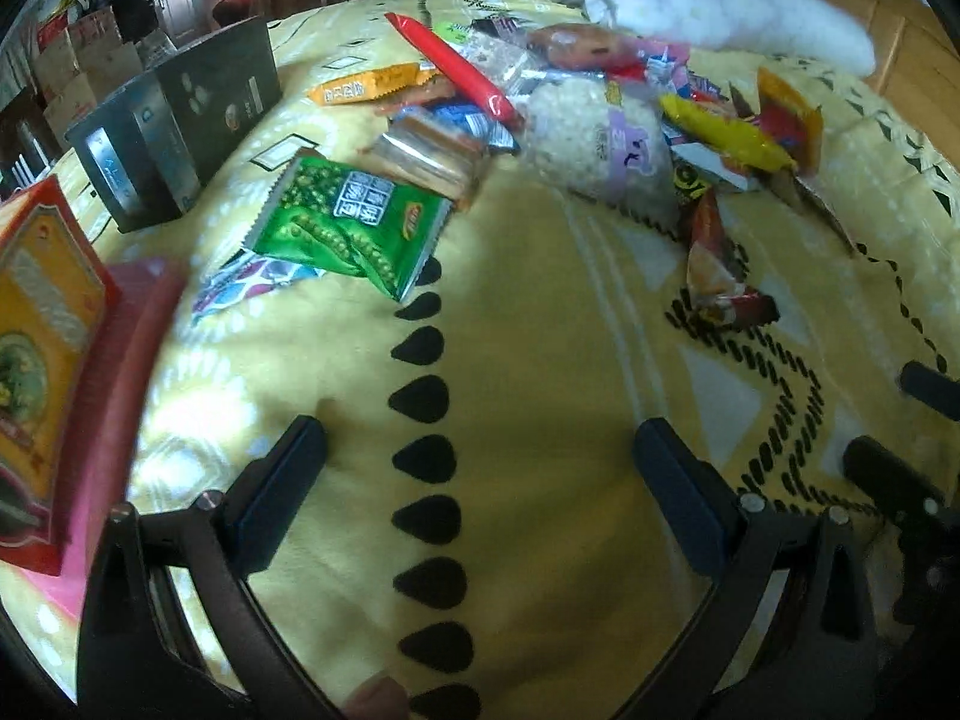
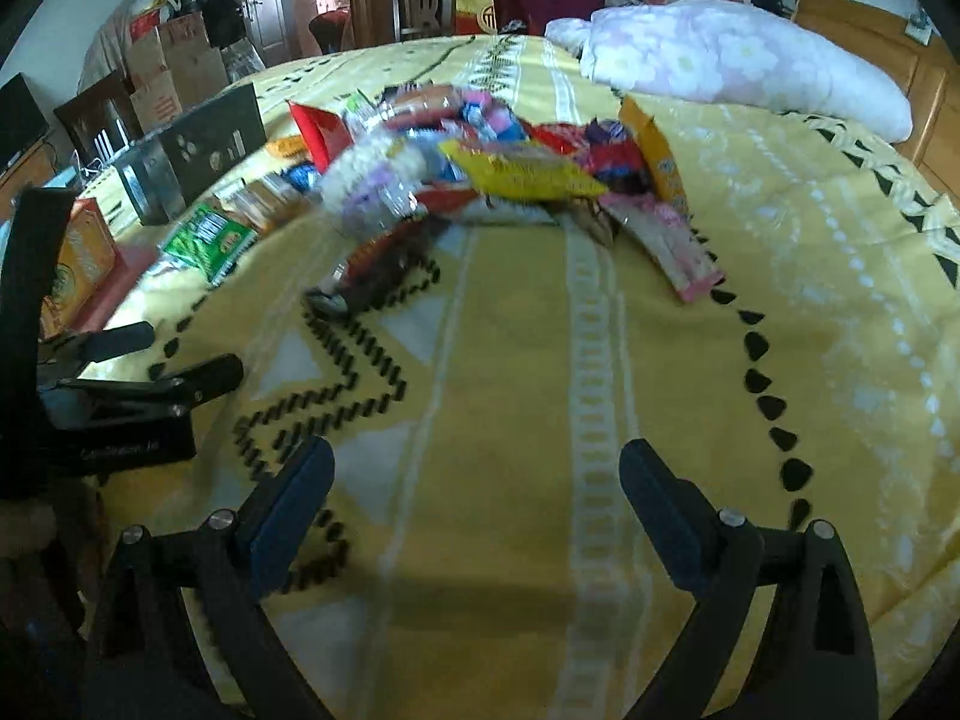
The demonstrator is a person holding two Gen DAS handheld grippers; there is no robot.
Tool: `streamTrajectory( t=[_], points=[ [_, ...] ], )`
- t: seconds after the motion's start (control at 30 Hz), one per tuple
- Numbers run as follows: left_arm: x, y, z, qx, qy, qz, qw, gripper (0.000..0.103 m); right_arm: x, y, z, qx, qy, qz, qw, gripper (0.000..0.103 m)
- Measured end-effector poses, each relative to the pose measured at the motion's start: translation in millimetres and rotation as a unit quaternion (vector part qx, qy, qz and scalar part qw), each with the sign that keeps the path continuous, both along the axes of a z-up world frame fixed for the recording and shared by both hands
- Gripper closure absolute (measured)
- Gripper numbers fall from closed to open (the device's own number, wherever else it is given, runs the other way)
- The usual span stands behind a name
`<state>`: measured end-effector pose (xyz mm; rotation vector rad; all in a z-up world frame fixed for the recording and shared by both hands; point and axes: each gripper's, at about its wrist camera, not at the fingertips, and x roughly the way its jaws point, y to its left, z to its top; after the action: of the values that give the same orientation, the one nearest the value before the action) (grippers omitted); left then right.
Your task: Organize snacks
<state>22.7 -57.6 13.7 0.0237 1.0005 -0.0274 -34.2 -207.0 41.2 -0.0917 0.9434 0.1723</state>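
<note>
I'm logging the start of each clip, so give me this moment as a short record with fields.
surface: yellow patterned bedspread
snack pile: mixed packets heaped mid-bed
nearest loose packet: green pea bag, at the pile's left edge
boxes: dark boxes and orange-red carton along the left side
left gripper: open, holding nothing, above the bedspread
right gripper: open, holding nothing, short of the pile
pillow: white, behind the pile

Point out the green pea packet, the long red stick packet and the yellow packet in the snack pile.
green pea packet [image 1: 351, 219], left wrist view, middle of its printed front.
long red stick packet [image 1: 456, 69], left wrist view, midway along its length.
yellow packet [image 2: 522, 175], right wrist view, middle of its top face.
</note>
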Motion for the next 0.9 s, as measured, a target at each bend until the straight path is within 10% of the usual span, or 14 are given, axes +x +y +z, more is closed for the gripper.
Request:
streamTrajectory(
  t=[0.9],
  points=[
    [4, 2, -4, -0.005, -0.011, -0.003, 0.9999, 0.000, 14, -3, -22, 0.010, -0.009, 0.003, 1.000, 0.000]
  ],
)
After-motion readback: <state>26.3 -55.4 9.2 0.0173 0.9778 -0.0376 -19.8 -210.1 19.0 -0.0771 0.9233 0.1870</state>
